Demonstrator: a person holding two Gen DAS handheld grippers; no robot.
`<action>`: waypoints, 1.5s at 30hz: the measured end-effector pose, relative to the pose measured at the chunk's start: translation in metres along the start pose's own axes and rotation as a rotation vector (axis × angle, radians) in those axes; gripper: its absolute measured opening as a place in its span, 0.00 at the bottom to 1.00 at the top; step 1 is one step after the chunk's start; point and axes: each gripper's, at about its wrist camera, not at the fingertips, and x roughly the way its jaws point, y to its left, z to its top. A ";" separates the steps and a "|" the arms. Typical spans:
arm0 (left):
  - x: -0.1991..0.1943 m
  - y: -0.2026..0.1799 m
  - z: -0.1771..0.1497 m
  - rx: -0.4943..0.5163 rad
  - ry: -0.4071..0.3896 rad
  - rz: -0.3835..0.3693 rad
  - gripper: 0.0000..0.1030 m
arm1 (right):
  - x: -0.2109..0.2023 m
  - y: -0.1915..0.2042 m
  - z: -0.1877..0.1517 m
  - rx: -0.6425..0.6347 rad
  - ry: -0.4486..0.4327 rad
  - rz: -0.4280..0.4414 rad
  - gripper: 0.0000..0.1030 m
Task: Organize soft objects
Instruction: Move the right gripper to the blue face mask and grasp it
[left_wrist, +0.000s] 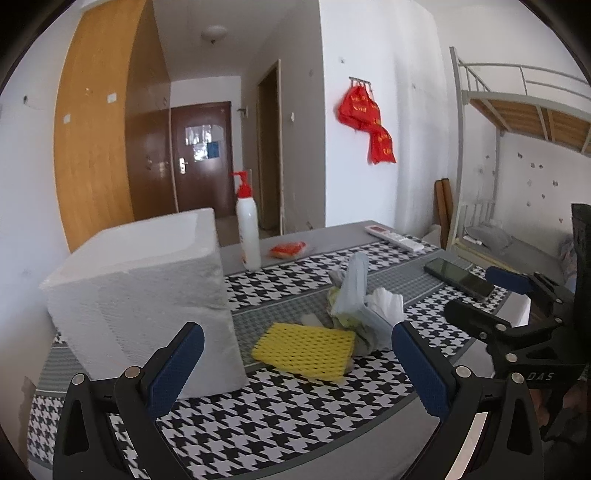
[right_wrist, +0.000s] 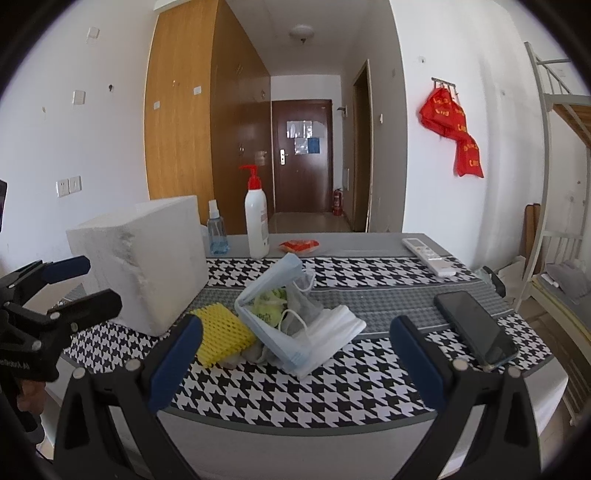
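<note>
A pile of soft things lies mid-table: a yellow foam net sleeve (left_wrist: 306, 349) (right_wrist: 221, 332), a stack of light-blue face masks (right_wrist: 284, 314) (left_wrist: 351, 291), white folded masks (right_wrist: 336, 325) (left_wrist: 386, 304) and a crumpled green-printed bag (right_wrist: 271, 304). A white foam box (left_wrist: 147, 302) (right_wrist: 147, 262) stands left of the pile. My left gripper (left_wrist: 297, 365) is open and empty, just short of the yellow sleeve. My right gripper (right_wrist: 295, 365) is open and empty, near the masks' front edge. Each gripper also shows in the other's view: the right one (left_wrist: 491, 299) and the left one (right_wrist: 77, 284).
On the houndstooth tablecloth (right_wrist: 332, 395) lie a black phone (right_wrist: 474, 328) (left_wrist: 460, 278) at right, a white remote (right_wrist: 428, 256) (left_wrist: 393, 238), a red snack packet (right_wrist: 299, 245) (left_wrist: 287, 250), a white pump bottle (right_wrist: 256, 218) (left_wrist: 248, 229) and a blue spray bottle (right_wrist: 217, 232). A bunk bed (left_wrist: 517, 147) stands at far right.
</note>
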 end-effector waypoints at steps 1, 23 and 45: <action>0.002 -0.002 -0.001 0.002 0.006 -0.006 0.99 | 0.003 0.000 0.000 -0.001 0.006 0.001 0.97; 0.032 0.015 -0.017 -0.003 0.098 -0.039 0.99 | 0.061 0.017 0.003 -0.032 0.122 0.109 0.87; 0.051 0.012 -0.027 0.017 0.171 -0.091 0.99 | 0.103 0.030 0.004 -0.048 0.248 0.179 0.30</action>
